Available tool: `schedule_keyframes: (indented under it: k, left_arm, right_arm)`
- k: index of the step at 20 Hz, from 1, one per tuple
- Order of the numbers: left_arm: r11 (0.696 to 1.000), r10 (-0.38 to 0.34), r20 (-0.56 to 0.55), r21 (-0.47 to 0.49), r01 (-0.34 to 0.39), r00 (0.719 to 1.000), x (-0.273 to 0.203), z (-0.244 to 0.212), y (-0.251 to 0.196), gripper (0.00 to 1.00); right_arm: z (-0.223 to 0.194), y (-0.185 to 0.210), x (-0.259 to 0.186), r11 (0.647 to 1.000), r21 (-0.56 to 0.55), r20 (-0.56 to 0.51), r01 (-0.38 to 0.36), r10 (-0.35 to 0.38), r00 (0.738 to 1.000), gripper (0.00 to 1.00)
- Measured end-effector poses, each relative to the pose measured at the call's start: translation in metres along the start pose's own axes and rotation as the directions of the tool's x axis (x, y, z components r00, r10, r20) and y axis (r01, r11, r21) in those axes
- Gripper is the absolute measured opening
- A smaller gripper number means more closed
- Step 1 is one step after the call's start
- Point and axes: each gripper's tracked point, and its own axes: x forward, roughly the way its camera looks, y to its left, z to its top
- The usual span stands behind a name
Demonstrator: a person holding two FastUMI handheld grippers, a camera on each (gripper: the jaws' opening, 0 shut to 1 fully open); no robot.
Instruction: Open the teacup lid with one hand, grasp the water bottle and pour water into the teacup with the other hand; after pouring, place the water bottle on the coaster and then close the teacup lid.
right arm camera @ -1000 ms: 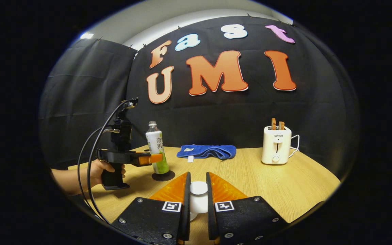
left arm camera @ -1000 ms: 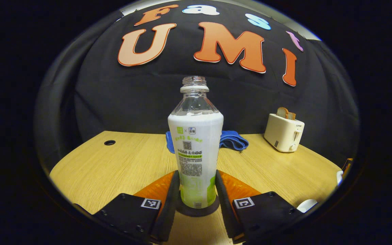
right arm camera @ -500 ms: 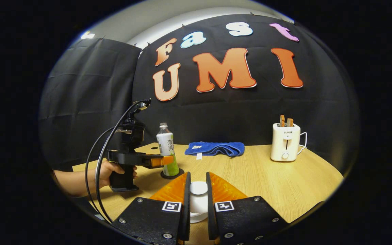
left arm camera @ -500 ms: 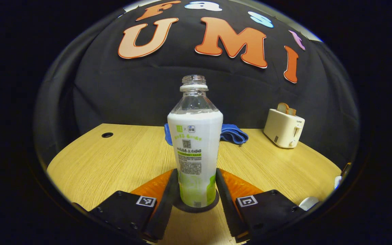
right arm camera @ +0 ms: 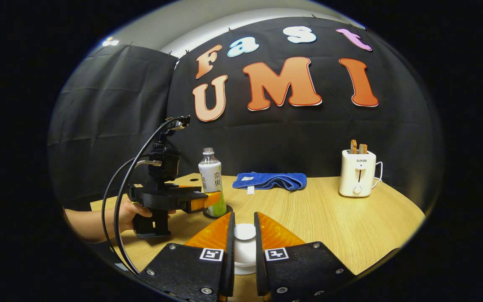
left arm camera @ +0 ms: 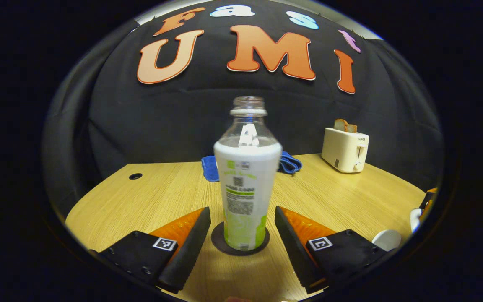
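The water bottle (left arm camera: 247, 184), clear on top with a white and green label and no cap, stands upright on the dark round coaster (left arm camera: 220, 245). My left gripper (left arm camera: 241, 214) is open, and there is a gap between each finger and the bottle. In the right gripper view the left gripper (right arm camera: 208, 200), held by a hand (right arm camera: 128, 212), sits beside the bottle (right arm camera: 212, 180) and coaster (right arm camera: 226, 209). My right gripper (right arm camera: 243, 233) is shut on the white teacup lid (right arm camera: 245, 231). A white round piece (left arm camera: 386, 240), probably the teacup, shows at the right edge.
A cream toaster (left arm camera: 344, 149) (right arm camera: 358, 178) with bread stands at the back right of the wooden table (left arm camera: 149, 197). A folded blue cloth (left arm camera: 289, 163) (right arm camera: 271, 181) lies at the back centre. A cable hole (left arm camera: 135, 176) is at the back left.
My left gripper has opened and let go of the bottle, which now stands free on the coaster, and has drawn back a little. The right gripper still holds the lid.
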Motion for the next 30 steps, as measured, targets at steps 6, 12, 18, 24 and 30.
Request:
schedule_keyframes:
  k: [6, 12, 18, 24, 30]
  left_arm:
    - [0.999, 0.035, 0.074, 0.016, -0.036, 0.997, -0.032, 0.017, 0.007, 0.96]
    - [0.996, 0.086, 0.13, 0.02, -0.089, 0.988, -0.067, 0.032, 0.026, 0.97]
    - [0.993, 0.111, 0.176, 0.028, -0.117, 0.978, -0.088, 0.043, 0.036, 0.97]
    - [0.993, 0.115, 0.171, 0.007, -0.118, 0.979, -0.094, 0.04, 0.04, 0.97]
    - [0.993, 0.118, 0.191, 0.003, -0.121, 0.974, -0.104, 0.049, 0.043, 0.98]
  right_arm:
    - [-0.014, 0.005, 0.011, 1.0, -0.019, -0.029, 0.009, -0.01, 1.0, 0.22]
    - [-0.032, 0.007, 0.025, 0.999, -0.031, -0.063, 0.022, -0.024, 0.998, 0.22]
    - [-0.04, 0.008, 0.028, 0.998, -0.043, -0.078, 0.039, -0.042, 0.996, 0.22]
    - [-0.051, 0.004, 0.027, 0.998, -0.048, -0.113, 0.05, -0.055, 0.992, 0.22]
    - [-0.039, 0.004, 0.025, 0.997, -0.03, -0.091, 0.065, -0.067, 0.994, 0.31]
